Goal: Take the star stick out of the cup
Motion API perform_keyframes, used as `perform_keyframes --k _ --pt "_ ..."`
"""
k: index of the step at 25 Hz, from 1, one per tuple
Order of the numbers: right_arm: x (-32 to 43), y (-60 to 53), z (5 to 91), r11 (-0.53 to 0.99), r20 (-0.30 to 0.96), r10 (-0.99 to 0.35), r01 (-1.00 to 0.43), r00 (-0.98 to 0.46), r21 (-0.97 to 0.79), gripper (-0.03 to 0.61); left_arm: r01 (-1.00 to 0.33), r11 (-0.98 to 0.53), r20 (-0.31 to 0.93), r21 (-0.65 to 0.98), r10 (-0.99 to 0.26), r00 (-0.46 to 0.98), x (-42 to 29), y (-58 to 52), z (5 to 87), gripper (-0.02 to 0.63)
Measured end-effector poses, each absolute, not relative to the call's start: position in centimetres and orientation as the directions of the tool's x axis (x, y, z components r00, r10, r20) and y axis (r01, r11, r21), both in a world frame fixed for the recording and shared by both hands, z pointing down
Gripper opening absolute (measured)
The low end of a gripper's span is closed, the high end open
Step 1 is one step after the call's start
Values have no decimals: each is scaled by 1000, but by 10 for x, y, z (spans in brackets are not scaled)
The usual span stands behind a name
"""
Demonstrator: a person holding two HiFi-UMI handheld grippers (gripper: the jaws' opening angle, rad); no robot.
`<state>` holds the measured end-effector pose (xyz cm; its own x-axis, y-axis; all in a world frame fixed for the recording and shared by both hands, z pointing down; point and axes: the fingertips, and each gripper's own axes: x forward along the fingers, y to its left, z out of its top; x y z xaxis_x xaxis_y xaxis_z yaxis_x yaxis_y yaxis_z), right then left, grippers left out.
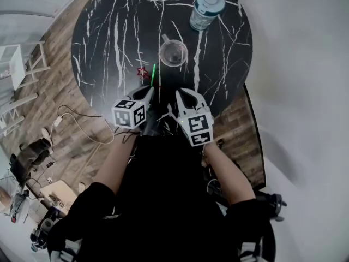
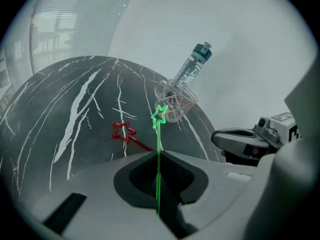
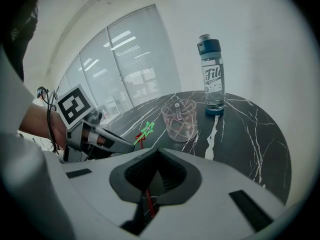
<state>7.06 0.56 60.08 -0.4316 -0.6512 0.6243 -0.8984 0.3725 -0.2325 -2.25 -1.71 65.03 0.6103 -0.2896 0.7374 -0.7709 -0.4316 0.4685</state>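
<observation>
Our left hand-held gripper (image 2: pixel 158 154) pinches the thin green star stick (image 2: pixel 160 115), already clear of the transparent plastic cup (image 2: pixel 175 104) ahead. Our right hand-held gripper (image 3: pixel 155 153) clamps a red star stick (image 2: pixel 122 130). Both sit at the near edge of the round black marble counter (image 1: pixel 109 37), with bare counter between them and the cup.

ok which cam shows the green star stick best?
Left gripper view: the green star stick shows whole, from star down to where the left tool clamps it. Head view gives only a thin green line. Right gripper view shows only its star end, small, beyond the red star stick held in the right tool.
</observation>
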Motion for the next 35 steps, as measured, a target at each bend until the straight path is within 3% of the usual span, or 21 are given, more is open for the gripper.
perform_keyframes --k 14,26,35 --pt "76 -4 602 415 620 -628 -877 -470 -244 -3 -801 -505 802 321 -306 514 -27 -21 657 8" --pt "80 -10 604 456 608 -604 -849 -515 -266 -3 -813 -508 813 285 -321 486 -20 -23 649 29" --pt "54 -12 577 468 556 -652 -850 -516 -242 -3 -822 -510 745 253 -439 502 -42 -21 603 31"
